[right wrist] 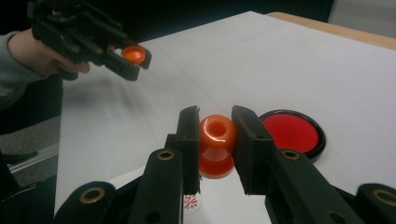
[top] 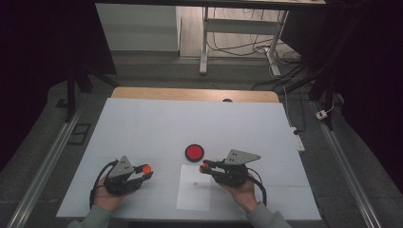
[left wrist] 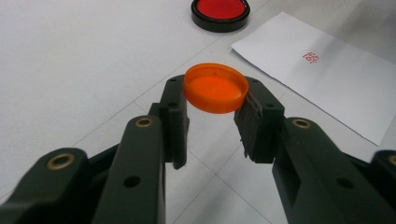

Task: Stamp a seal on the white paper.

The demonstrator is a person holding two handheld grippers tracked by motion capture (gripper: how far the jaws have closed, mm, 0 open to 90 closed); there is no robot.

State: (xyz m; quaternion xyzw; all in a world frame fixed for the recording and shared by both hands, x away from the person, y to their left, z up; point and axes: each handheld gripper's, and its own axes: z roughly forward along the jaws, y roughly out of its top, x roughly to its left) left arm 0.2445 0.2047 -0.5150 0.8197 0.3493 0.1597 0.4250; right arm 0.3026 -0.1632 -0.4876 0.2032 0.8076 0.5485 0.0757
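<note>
The orange stamp [right wrist: 216, 145] sits clamped between the fingers of the right gripper [right wrist: 215, 140], its knob-shaped handle pinched on both sides and its flared base hanging below the fingertips, lifted off the tabletop [top: 157, 128]. In the high view the stamp [top: 205, 167] shows at the gripper's tip [top: 206, 167], above the near edge of a white sheet of paper [top: 195, 190] that bears a small red imprint [left wrist: 310, 57]. Just beyond the paper lies a round red ink pad [top: 194, 152] in a black case, open and flat on the tabletop. The left gripper [left wrist: 215, 107] has its fingers closed on an orange cap [left wrist: 215, 87], gripping it by the rim with its hollow side facing up. That cap [top: 146, 168] is held clear of the tabletop, well apart from the stamp, to the left of the paper.
</note>
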